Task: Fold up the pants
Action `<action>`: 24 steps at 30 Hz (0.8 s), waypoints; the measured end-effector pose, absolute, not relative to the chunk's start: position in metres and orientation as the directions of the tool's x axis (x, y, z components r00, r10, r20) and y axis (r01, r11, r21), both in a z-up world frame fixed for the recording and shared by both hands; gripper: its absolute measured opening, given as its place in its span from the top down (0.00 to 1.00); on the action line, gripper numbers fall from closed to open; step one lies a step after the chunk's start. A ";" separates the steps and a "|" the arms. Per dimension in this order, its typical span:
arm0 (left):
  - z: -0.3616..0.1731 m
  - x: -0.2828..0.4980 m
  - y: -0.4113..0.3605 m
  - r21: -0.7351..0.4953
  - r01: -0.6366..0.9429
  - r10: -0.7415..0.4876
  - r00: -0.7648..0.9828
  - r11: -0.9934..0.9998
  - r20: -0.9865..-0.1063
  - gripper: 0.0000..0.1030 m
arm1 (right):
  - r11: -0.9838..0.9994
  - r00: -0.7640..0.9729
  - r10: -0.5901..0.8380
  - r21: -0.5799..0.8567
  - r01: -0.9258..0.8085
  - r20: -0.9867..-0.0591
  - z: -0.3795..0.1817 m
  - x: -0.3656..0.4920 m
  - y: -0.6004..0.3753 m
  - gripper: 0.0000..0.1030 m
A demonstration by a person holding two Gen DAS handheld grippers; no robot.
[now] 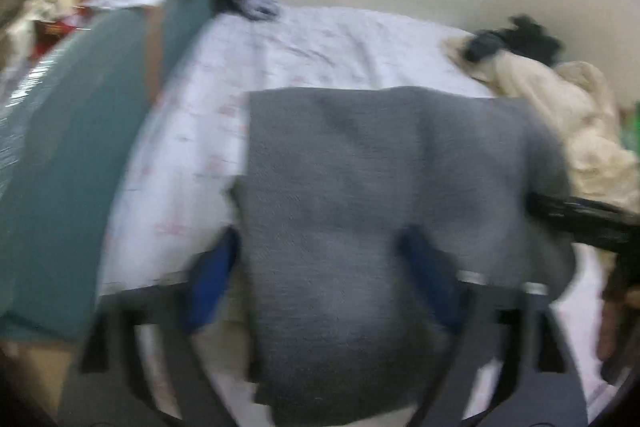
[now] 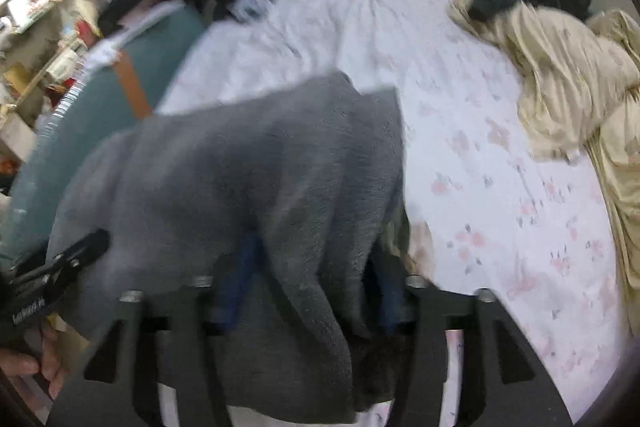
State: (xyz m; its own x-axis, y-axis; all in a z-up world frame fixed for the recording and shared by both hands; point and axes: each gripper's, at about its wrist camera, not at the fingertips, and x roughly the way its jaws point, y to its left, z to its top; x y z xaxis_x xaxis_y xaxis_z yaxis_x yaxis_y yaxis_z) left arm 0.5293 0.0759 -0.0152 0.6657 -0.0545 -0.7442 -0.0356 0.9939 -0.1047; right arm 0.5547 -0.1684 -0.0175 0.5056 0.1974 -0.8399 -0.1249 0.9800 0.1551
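Floral bedsheet (image 2: pixel 500 167); beige clothes heap (image 2: pixel 568 95)

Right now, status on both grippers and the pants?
Left gripper open, right gripper open, grey pants between each one's jaws. Pants folded on floral sheet. Beige clothes pile far side, clear.

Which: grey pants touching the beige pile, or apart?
Apart. Right wrist view shows a stretch of floral sheet between the grey pants and the beige pile.

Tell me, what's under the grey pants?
The grey pants lie on the flowery white bedsheet, between the open fingers of both grippers. The sheet shows all around them. Whatever lies directly beneath the cloth is covered, so I cannot tell.
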 end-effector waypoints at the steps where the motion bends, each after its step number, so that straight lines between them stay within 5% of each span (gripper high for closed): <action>1: -0.014 0.525 0.079 -0.094 -0.054 -0.032 0.679 0.994 -0.733 0.01 | 0.983 0.525 0.184 0.144 -0.117 -0.831 -0.015 0.554 -0.174 0.14; 6: 0.001 0.493 0.110 -0.035 -0.125 0.068 0.730 0.991 -0.680 0.01 | 0.997 0.619 0.067 0.031 -0.068 -0.782 0.014 0.532 -0.202 0.17; 14: 0.040 0.365 0.118 -0.165 -0.097 -0.023 0.794 0.981 -0.608 0.01 | 0.967 0.693 0.252 0.196 -0.161 -0.675 0.074 0.398 -0.215 0.16; 17: 0.053 0.305 0.115 -0.239 -0.055 -0.098 0.806 0.969 -0.584 0.01 | 0.956 0.703 0.291 0.225 -0.188 -0.648 0.085 0.341 -0.209 0.05; 24: 0.080 0.165 0.093 -0.200 -0.040 -0.076 0.838 0.979 -0.540 0.01 | 0.952 0.767 0.303 0.215 -0.218 -0.566 0.110 0.179 -0.200 0.01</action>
